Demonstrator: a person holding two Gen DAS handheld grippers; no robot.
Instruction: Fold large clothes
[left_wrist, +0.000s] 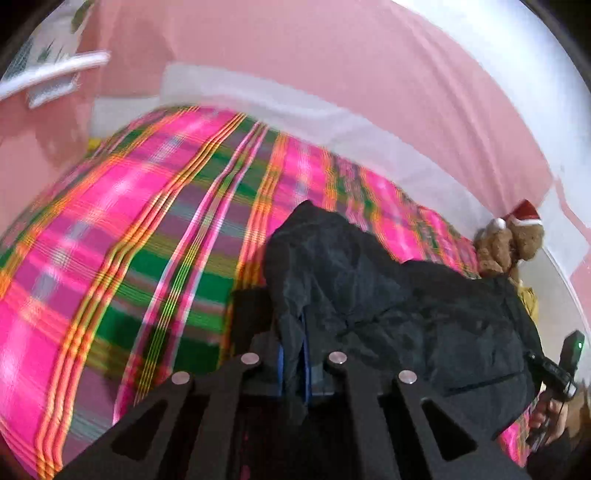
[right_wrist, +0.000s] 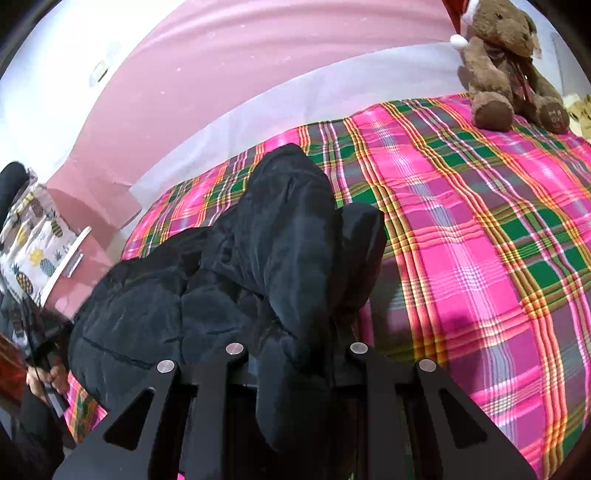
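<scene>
A black padded jacket (left_wrist: 399, 306) hangs bunched between both grippers above a bed with a pink, green and orange plaid cover (left_wrist: 129, 229). My left gripper (left_wrist: 293, 354) is shut on a fold of the jacket; blue pads show beside the cloth. In the right wrist view the jacket (right_wrist: 229, 280) drapes over my right gripper (right_wrist: 295, 332), which is shut on it; the fingertips are hidden under the cloth. The other hand-held gripper shows at the right edge of the left wrist view (left_wrist: 554, 380).
A brown teddy bear with a red Santa hat (right_wrist: 509, 66) sits at the far corner of the bed (right_wrist: 480, 206). A pink wall with a white band (left_wrist: 314, 51) runs behind the bed. A pineapple-print cloth on a white rack (right_wrist: 33, 243) stands at the left.
</scene>
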